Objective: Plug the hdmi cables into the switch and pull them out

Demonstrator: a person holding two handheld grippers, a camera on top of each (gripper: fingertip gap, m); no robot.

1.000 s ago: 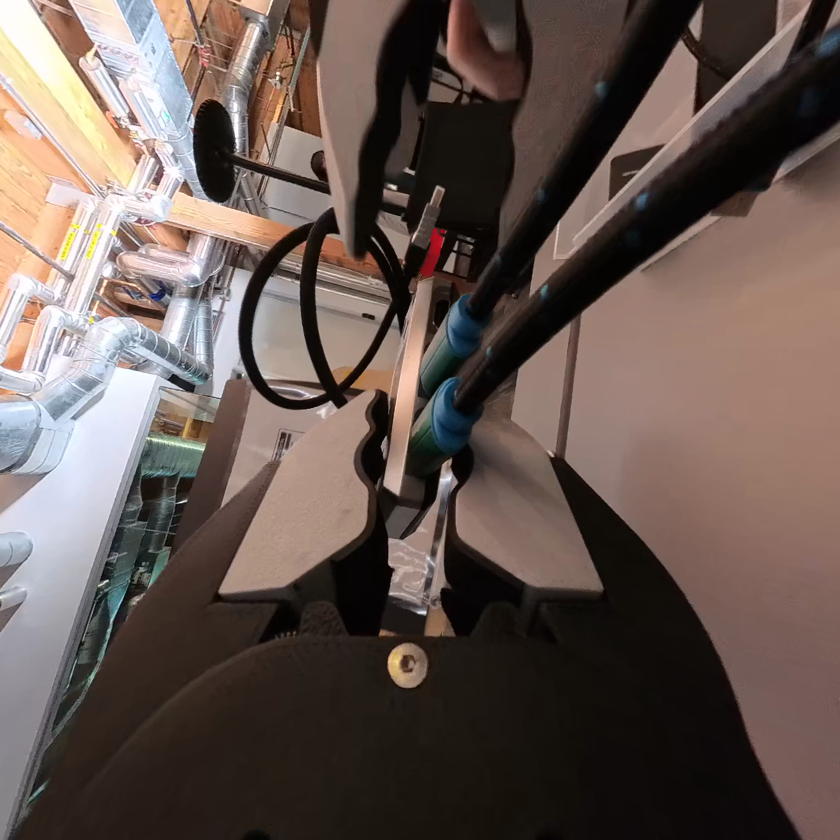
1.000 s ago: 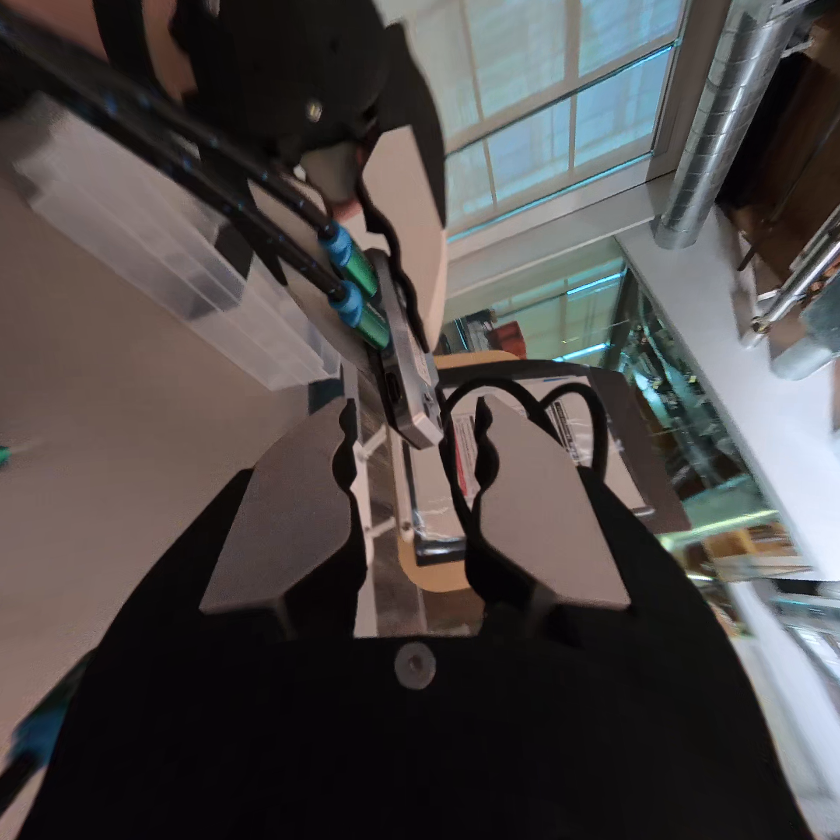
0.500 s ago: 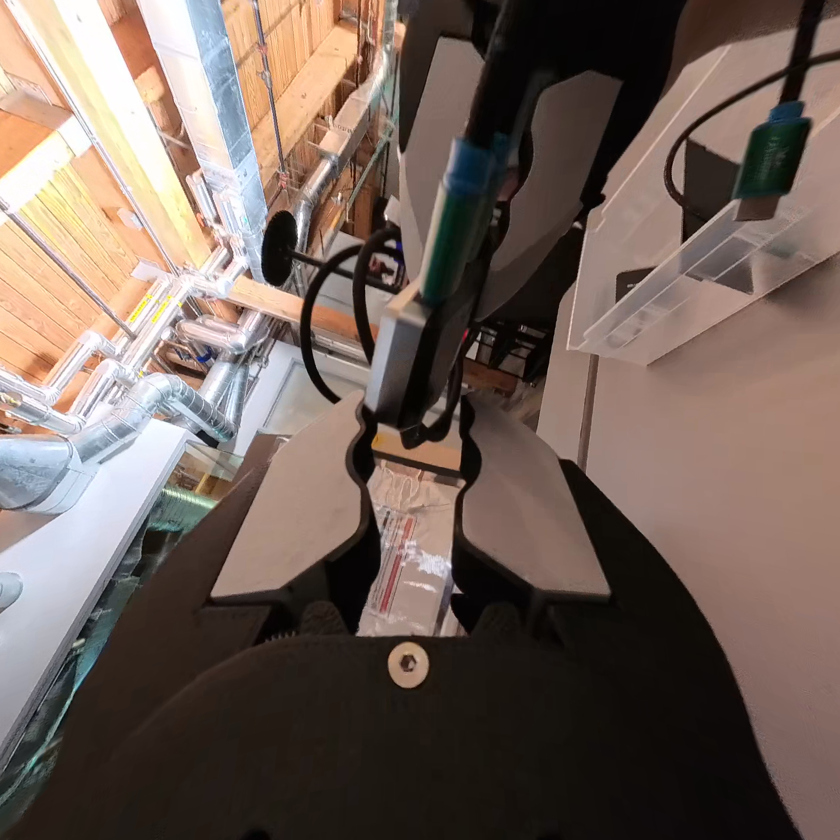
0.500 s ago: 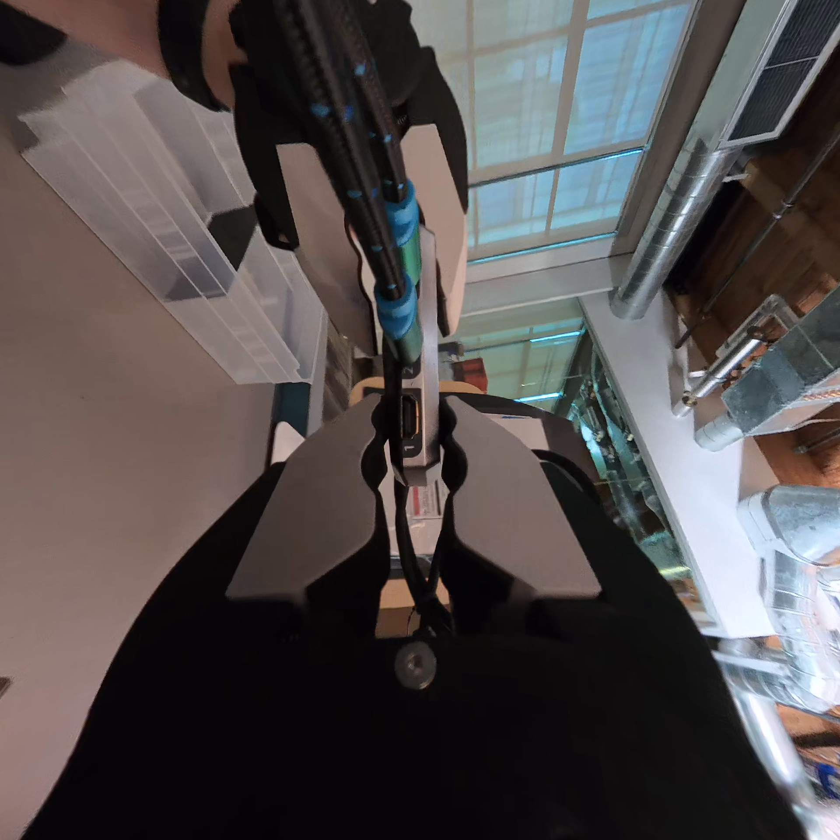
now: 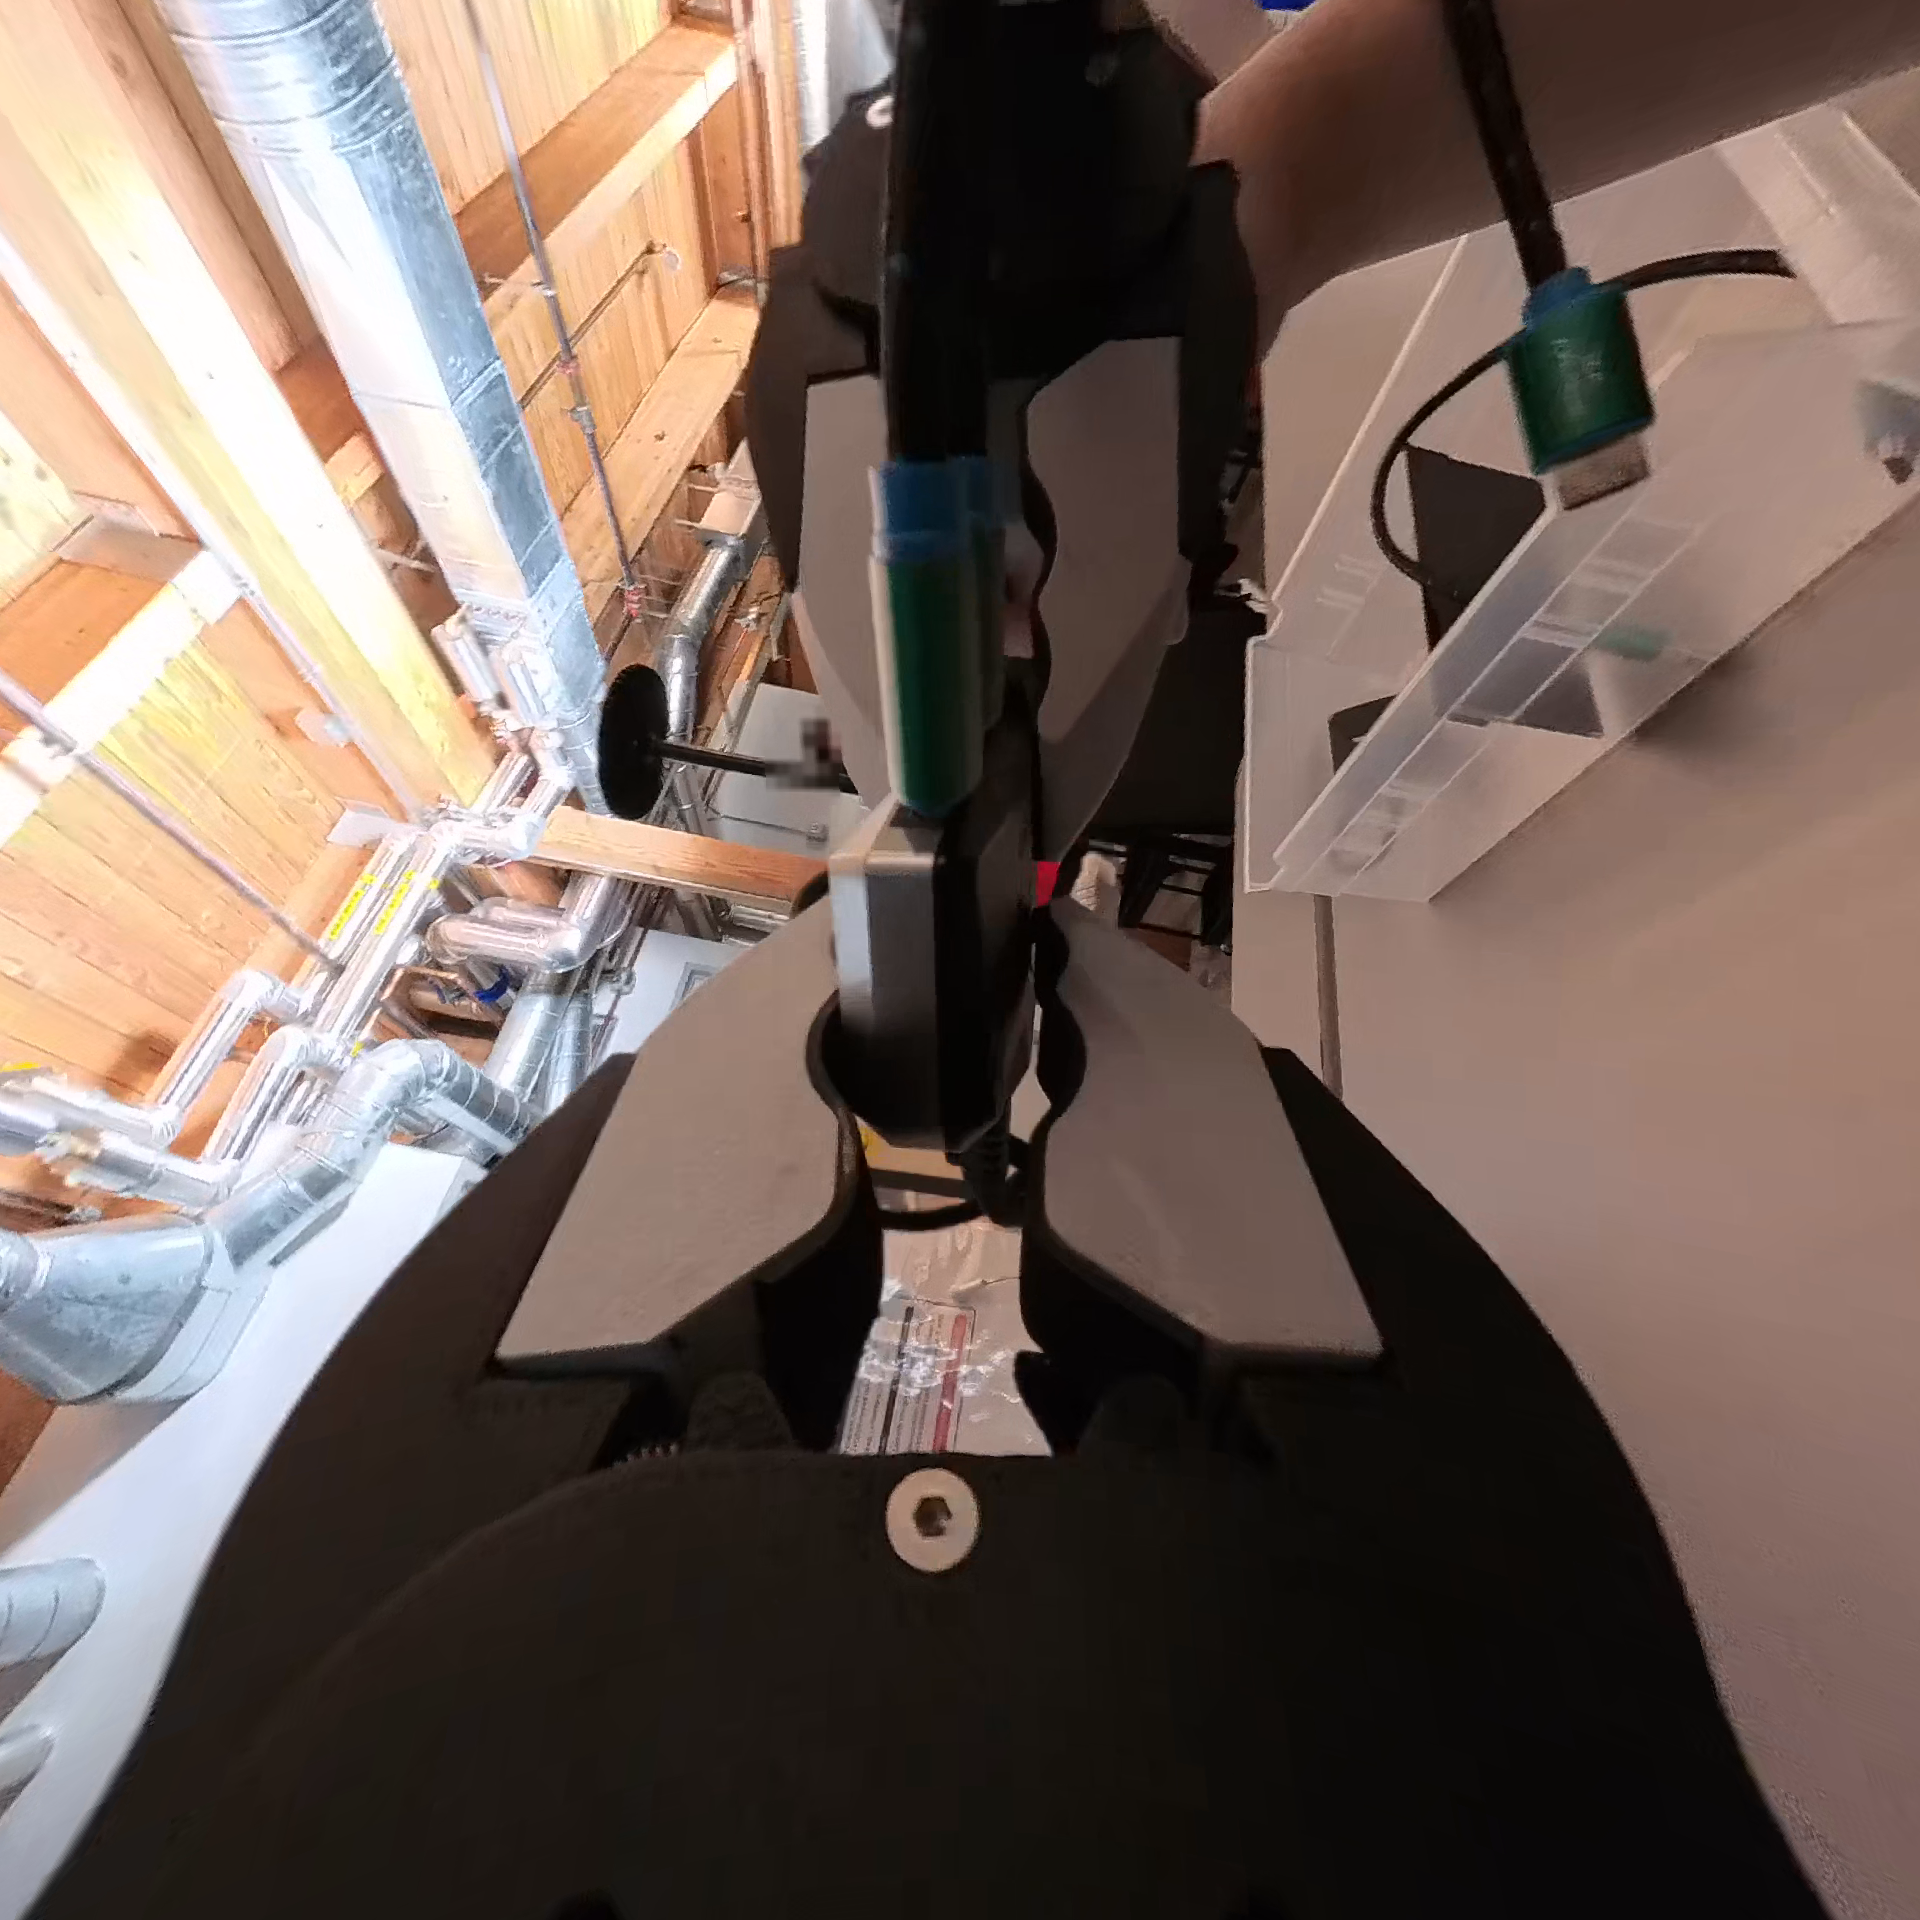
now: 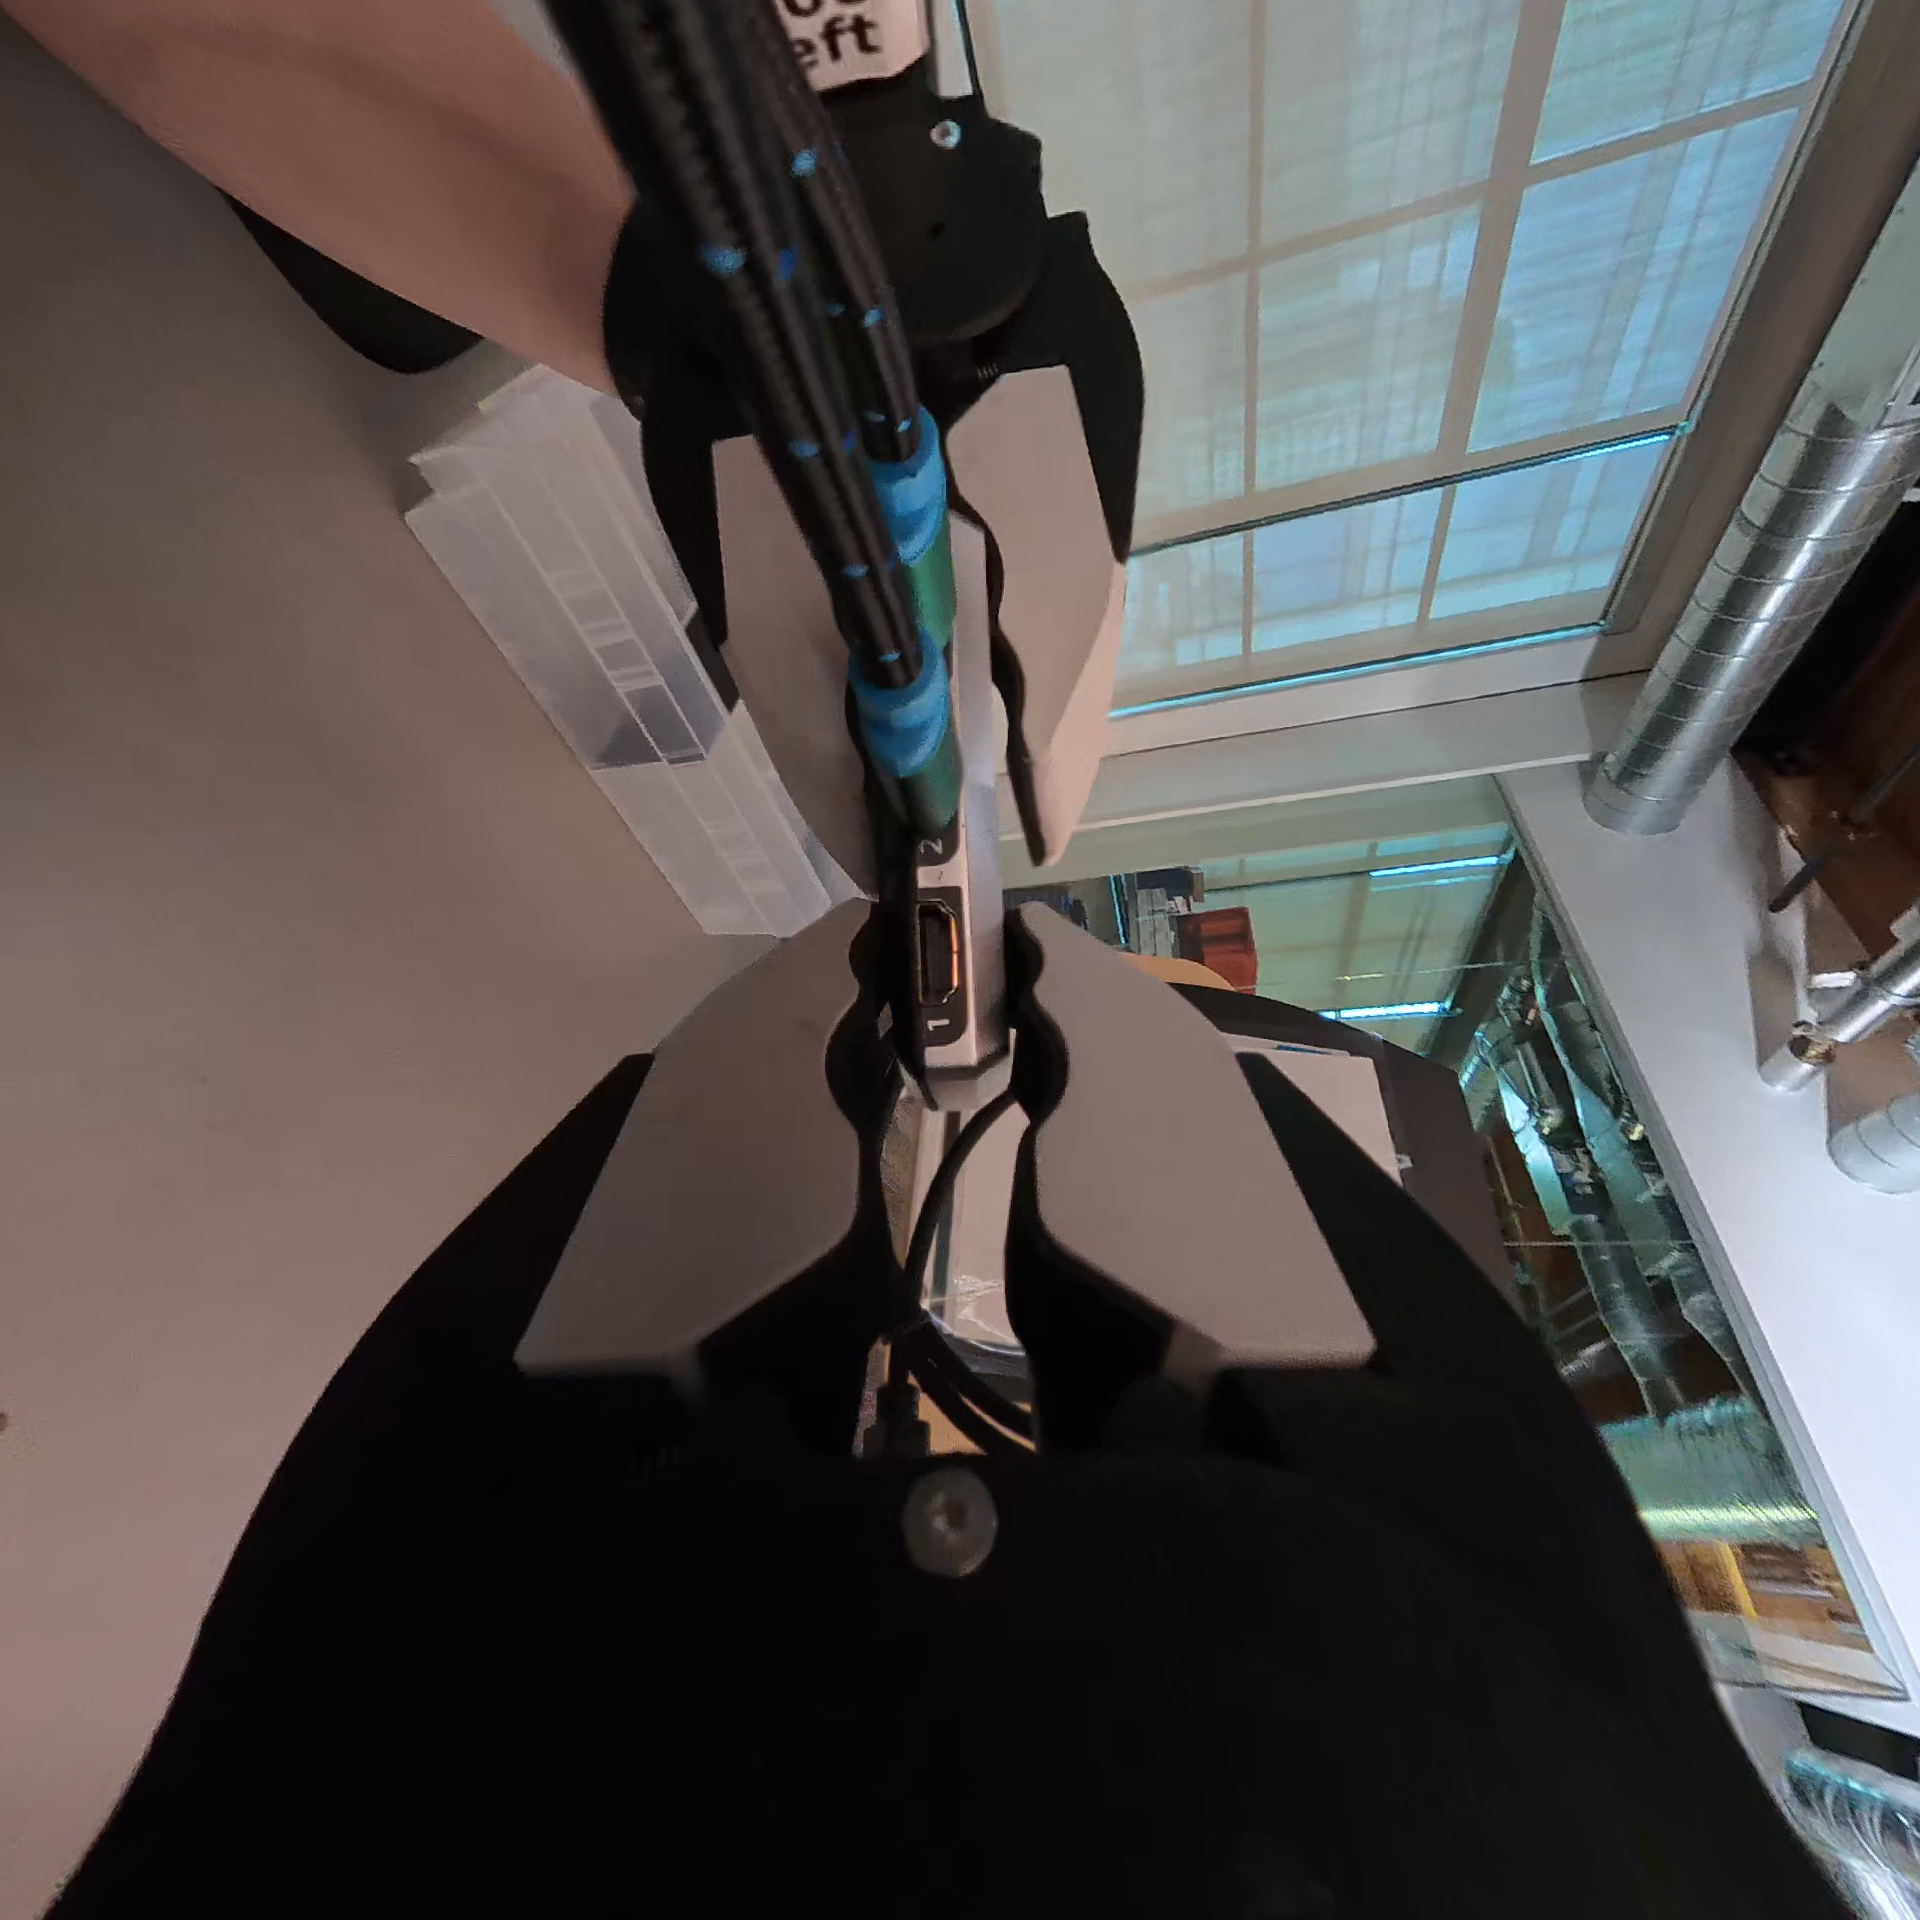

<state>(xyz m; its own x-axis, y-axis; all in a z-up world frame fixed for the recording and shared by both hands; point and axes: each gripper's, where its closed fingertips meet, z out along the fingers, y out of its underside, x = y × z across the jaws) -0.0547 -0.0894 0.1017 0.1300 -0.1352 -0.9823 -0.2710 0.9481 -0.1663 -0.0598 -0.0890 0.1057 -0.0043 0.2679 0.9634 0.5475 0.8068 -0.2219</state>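
The silver HDMI switch (image 5: 904, 987) hangs in the air between both grippers. My right gripper (image 6: 943, 914) is shut on the end of the switch (image 6: 940, 1039) that has an empty port (image 6: 938, 961). My left gripper (image 5: 951, 920) is slightly parted around the other end, with a thin gap on one side. Two green plugs with blue collars (image 6: 914, 727) on braided black cables sit in the switch; they also show in the left wrist view (image 5: 935, 675). A third green plug (image 5: 1579, 384) hangs free at the upper right.
A clear plastic organiser box (image 5: 1558, 675) lies on the pale table (image 5: 1610, 1247); it also shows in the right wrist view (image 6: 582, 644). A person's forearm (image 6: 312, 135) is above. The switch's own thin black cable (image 6: 935, 1226) loops down between my right fingers.
My right gripper went from open and apart to shut on the switch's end. My left gripper loosened a little, and the switch turned between its fingers. Both views swung round.
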